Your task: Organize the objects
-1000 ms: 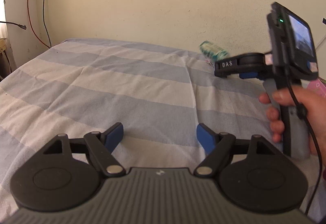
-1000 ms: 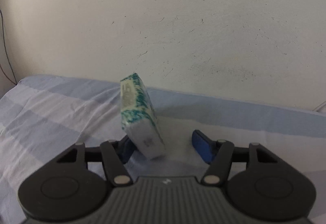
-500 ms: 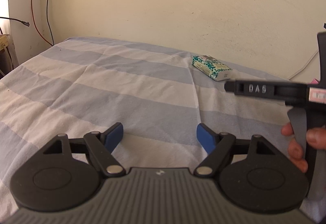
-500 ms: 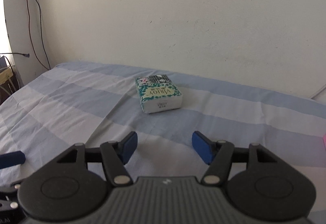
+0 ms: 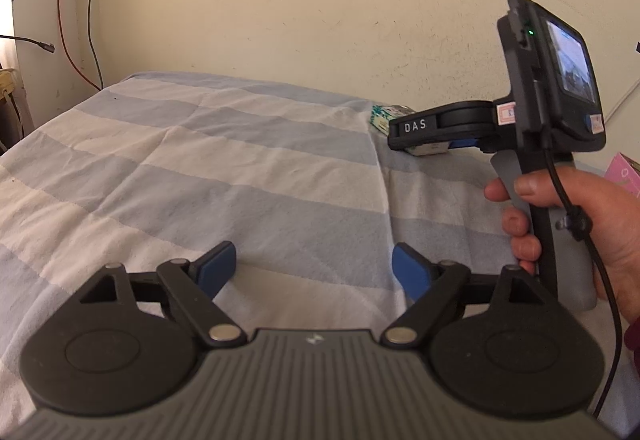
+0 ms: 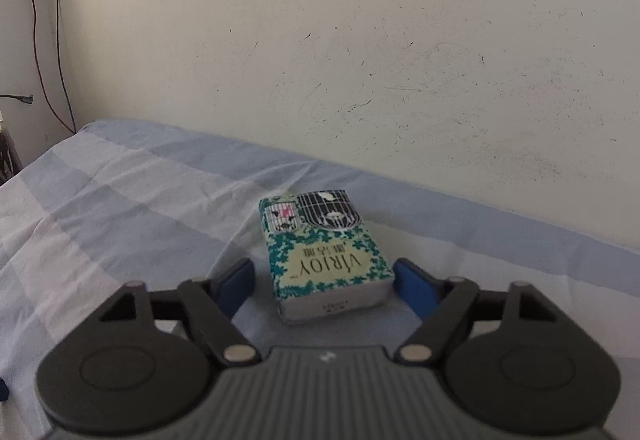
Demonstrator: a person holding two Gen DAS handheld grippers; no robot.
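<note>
Now right gripper (image 6: 324,282) wide around tissue pack (image 6: 324,260).

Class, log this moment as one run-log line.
right tongs: open, straddling tissue pack | pack: flat on bed | left tongs: open, idle

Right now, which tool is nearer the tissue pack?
Right. The right tool is open with the tissue pack between its fingers, lying flat on the bed. The left tool is open over bare sheet, well short of the pack.

The packet (image 6: 326,260) is green and cream with a leafy print and black birdcages. The sheet (image 5: 240,176) has pale blue and white stripes. Both grippers' pads (image 5: 216,266) are blue.
</note>
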